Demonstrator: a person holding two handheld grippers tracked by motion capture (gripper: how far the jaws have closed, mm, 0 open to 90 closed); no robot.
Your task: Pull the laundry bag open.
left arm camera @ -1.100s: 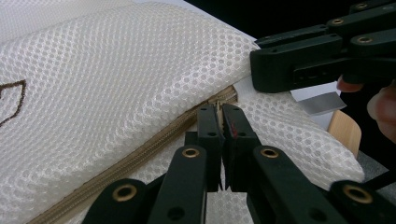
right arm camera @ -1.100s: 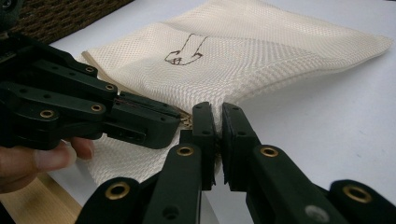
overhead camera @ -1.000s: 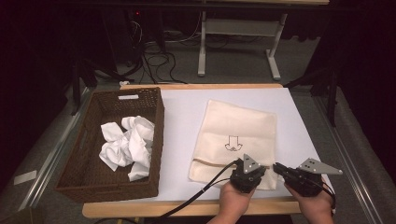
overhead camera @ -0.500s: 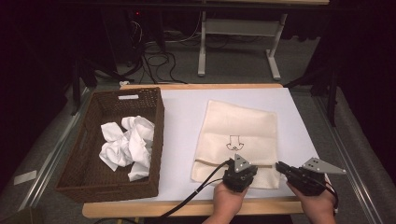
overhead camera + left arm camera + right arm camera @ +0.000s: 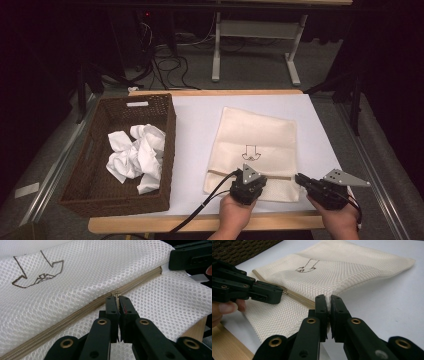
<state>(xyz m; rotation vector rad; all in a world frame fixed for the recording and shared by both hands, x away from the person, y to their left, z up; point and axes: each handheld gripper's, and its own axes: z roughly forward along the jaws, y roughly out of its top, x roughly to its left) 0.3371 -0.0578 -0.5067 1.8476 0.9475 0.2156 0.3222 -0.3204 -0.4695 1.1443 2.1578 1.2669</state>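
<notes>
- The mesh bag (image 5: 257,150) lies flat beside the wicker basket (image 5: 95,190).
- The left gripper (image 5: 118,302), clamped on the zipper pull (image 5: 117,295), has slid along the zipper (image 5: 75,315) toward the basket.
- The right gripper (image 5: 327,302) stays pinching the bag's edge.

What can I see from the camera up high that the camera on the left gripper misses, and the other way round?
High view: a dark woven wicker basket holding crumpled white cloths, and the person's hands. Left gripper view: the left gripper shut on the small zipper pull and the honeycomb weave. Both: the cream mesh laundry bag with its tan zipper and arrow print, and the right gripper at the bag's edge.
</notes>
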